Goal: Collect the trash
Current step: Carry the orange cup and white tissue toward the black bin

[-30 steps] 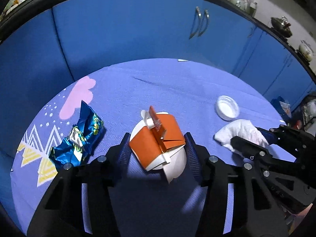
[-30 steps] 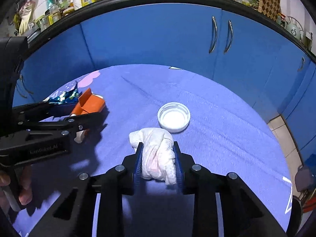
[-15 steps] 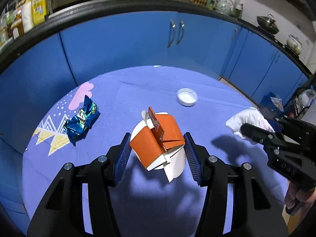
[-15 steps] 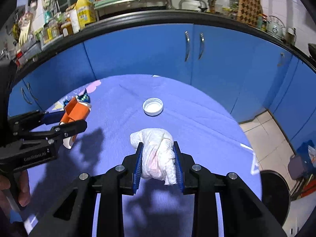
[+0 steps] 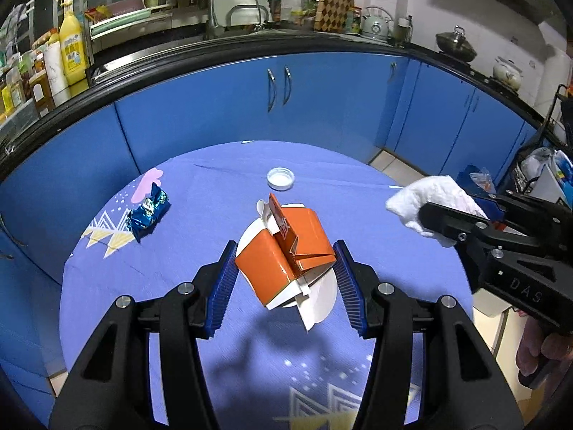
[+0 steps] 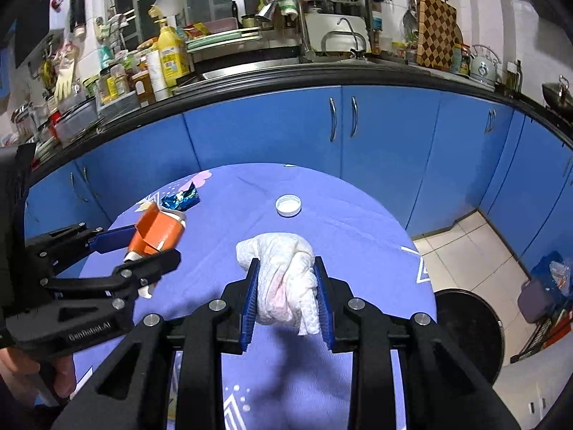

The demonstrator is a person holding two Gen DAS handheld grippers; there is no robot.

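Below you is the round table (image 6: 358,222) with its purple cloth, and off its right edge a dark round bin (image 6: 469,326) stands on the tiled floor, which is probably where the trash belongs. Your left gripper (image 5: 284,272) is closed on a crushed orange carton (image 5: 283,251), held in the air above the table with a white paper piece pinched along with it. Your right gripper (image 6: 286,297) is clamped on a crumpled white tissue (image 6: 286,283), also lifted clear of the cloth.

The carton sits skewed between the pads, gripped across a folded flap, so a quick swing could let it twist out, or shake loose the white piece hanging below. The tissue is soft and trails past the pads; it may snag or slide free if you ease the squeeze early. Your two tools ride close together, so crossing toward the bin risks a knock.

A blue foil wrapper (image 5: 148,213) and a small white cap (image 5: 281,178) lie on the table, uncollected.
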